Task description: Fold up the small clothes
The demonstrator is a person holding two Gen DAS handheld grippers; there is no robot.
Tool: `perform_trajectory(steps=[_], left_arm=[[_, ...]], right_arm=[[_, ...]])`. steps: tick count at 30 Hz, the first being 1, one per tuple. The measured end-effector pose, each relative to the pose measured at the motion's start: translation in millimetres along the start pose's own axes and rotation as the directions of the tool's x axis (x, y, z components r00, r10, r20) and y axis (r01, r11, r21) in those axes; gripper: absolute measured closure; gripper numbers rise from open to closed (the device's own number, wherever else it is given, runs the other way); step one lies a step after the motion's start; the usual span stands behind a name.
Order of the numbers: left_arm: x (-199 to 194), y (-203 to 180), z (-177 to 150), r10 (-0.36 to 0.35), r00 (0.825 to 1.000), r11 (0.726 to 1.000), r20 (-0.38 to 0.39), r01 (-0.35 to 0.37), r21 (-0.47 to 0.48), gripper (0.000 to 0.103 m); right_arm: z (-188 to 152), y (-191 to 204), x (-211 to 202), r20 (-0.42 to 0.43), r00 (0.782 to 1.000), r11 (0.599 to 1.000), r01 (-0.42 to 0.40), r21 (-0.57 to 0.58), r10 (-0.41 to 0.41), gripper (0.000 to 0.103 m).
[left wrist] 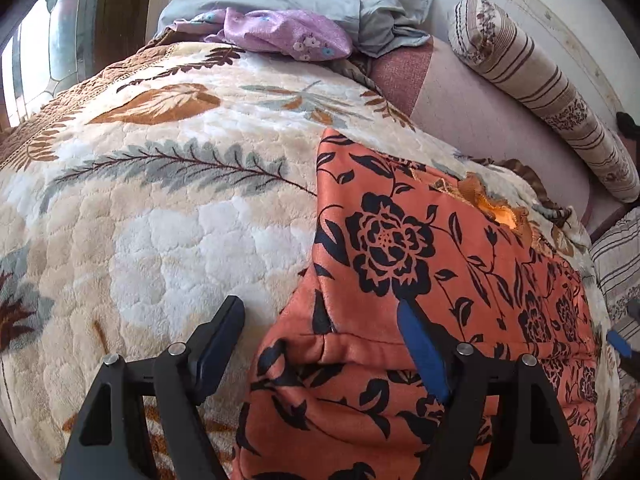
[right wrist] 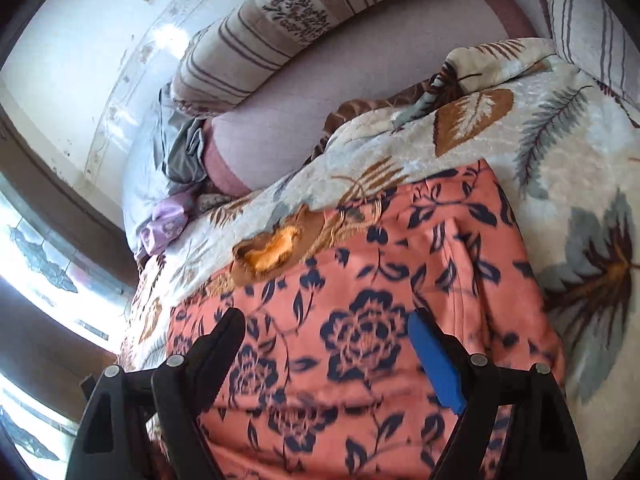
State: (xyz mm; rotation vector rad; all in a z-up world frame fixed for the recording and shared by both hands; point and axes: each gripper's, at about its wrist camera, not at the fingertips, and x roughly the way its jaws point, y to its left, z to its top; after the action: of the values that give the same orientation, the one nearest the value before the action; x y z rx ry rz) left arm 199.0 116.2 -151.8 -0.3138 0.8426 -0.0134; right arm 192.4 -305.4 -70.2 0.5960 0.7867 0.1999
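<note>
Orange floral garment (left wrist: pixel 420 264) spread on the plush leaf-print blanket (left wrist: pixel 160 208) of the bed, collar (left wrist: pixel 496 208) toward the far side, near the striped bolster (left wrist: pixel 552 92). Already doubled over at least once, judging from the straight left edge and a hem running across the near part; not yet a compact bundle, so probably midway, with further folds and smoothing left. Left claw (left wrist: pixel 320 336) released, jaws wide apart, straddling the garment's near left edge: black finger over bare blanket, blue-padded finger over cloth, nothing pinched. Right claw (right wrist: pixel 328 344) likewise released, jaws wide apart, hovering over the middle of the garment (right wrist: pixel 360 280), fabric below both fingers but not gripped. Farther off: lilac floral cloth (left wrist: pixel 288 32) and grey sheet (left wrist: pixel 376 8) heaped at the far end of the bed.
</note>
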Motion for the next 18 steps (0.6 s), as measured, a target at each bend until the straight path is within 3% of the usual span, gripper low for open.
perform_trajectory(steps=[6,10,12,14,18], left_arm=[[-84,-10,-31,-0.015,0.999,0.999,0.041,0.013,0.049,0.024],[-128,-9,-75,-0.01,0.999,0.998,0.032,0.008,0.063,0.014],[-130,-8,-98,0.005,1.0,0.998,-0.029,-0.003,0.063,0.014],[-127,-8,-117,0.035,0.993,0.996,-0.113,-0.026,0.081,0.014],[-157,-21,-142,0.024,0.998,0.994,-0.059,-0.018,0.111,0.014]], right_arm=[[-101,-14,-71,-0.075,0.997,0.999,0.014,-0.044,-0.017,0.017],[-148,-55,-76,-0.162,0.987,0.996,-0.005,0.084,0.019,0.016],[-154,-60,-90,-0.109,0.993,0.993,-0.028,0.113,0.04,0.016],[-152,-57,-100,-0.112,0.992,0.989,-0.035,0.141,0.051,0.016],[-154,-45,-124,-0.052,0.993,0.99,-0.099,0.098,0.105,0.016]])
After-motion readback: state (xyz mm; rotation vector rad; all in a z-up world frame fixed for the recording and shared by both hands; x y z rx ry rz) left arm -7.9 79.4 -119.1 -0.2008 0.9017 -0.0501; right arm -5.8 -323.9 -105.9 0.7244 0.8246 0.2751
